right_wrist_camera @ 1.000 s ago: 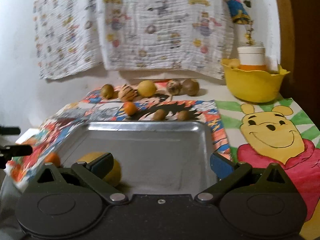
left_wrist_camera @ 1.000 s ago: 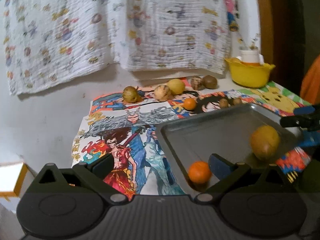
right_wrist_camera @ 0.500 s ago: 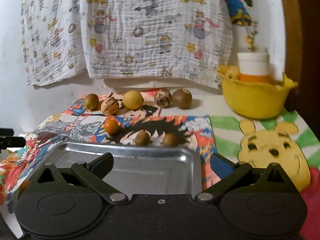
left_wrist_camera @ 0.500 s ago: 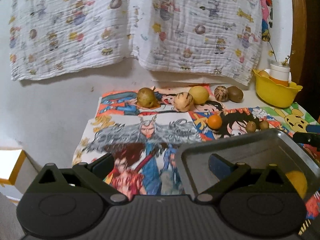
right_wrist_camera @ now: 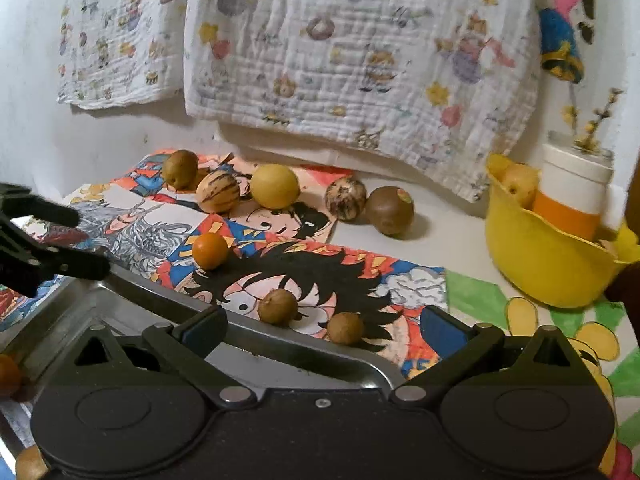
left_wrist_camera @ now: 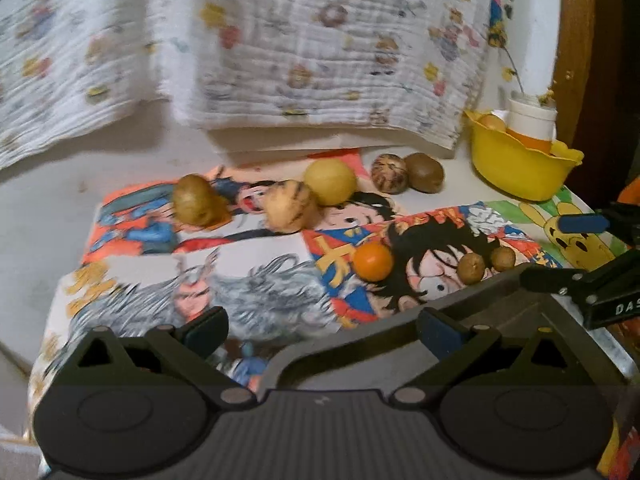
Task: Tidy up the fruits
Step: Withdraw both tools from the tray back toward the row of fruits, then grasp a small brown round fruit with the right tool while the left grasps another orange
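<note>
A white wall (right_wrist_camera: 32, 80) closes the back, with printed muslin cloths (right_wrist_camera: 352, 56) hanging at twelve o'clock. Below spreads the table (left_wrist_camera: 48, 200), covered by cartoon-drawing sheets (left_wrist_camera: 248, 288) and a yellow-bear drawing (right_wrist_camera: 560, 340) at four o'clock. A metal tray (right_wrist_camera: 280, 344) sits nearest the cameras, partly hidden. At two o'clock a yellow bowl (right_wrist_camera: 544, 264) holds a white-and-orange cup (right_wrist_camera: 572, 192). Beyond the tray, on the sheets, lie the fruits: a back row with a yellow lemon (right_wrist_camera: 275, 186), then a small orange (right_wrist_camera: 210, 251), and two little brown fruits (right_wrist_camera: 277, 306) just beside the tray's far rim. The left gripper (left_wrist_camera: 320, 330) and right gripper (right_wrist_camera: 322, 328) both hang spread apart, grasping nothing.
</note>
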The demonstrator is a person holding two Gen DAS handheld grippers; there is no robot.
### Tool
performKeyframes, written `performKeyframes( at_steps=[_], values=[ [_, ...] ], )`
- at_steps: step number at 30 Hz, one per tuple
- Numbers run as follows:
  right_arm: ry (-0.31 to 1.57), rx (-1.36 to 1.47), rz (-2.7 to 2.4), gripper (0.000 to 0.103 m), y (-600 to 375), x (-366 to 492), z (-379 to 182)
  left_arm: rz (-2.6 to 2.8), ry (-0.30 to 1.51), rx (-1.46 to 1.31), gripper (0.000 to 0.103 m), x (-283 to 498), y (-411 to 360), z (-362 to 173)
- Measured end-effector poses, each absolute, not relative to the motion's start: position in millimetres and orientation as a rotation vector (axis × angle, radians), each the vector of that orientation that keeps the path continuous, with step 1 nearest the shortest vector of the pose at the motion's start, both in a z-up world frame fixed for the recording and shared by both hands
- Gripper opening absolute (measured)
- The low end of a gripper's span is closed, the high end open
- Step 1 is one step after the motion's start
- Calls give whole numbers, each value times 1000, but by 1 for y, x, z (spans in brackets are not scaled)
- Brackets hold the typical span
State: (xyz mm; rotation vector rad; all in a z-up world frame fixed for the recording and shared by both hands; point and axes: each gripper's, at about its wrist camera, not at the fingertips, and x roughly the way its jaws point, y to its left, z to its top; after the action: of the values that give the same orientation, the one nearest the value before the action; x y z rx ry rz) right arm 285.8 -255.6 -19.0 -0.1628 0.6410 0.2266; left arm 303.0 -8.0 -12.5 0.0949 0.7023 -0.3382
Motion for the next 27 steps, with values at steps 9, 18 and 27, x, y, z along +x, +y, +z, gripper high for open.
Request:
performKeyframes(
  at_steps=[9,18,27],
  values=[
    [615,-232,245,91,-236,308,-31,-365,734,9,103,346,-21,-26],
    [652,-272,287,66,-222,318,-44,-412,751,-16,94,372,-34,-38],
    [705,-235,291,46,-222,327,-49,-410,760,25,78,382,-48,-47]
  ],
)
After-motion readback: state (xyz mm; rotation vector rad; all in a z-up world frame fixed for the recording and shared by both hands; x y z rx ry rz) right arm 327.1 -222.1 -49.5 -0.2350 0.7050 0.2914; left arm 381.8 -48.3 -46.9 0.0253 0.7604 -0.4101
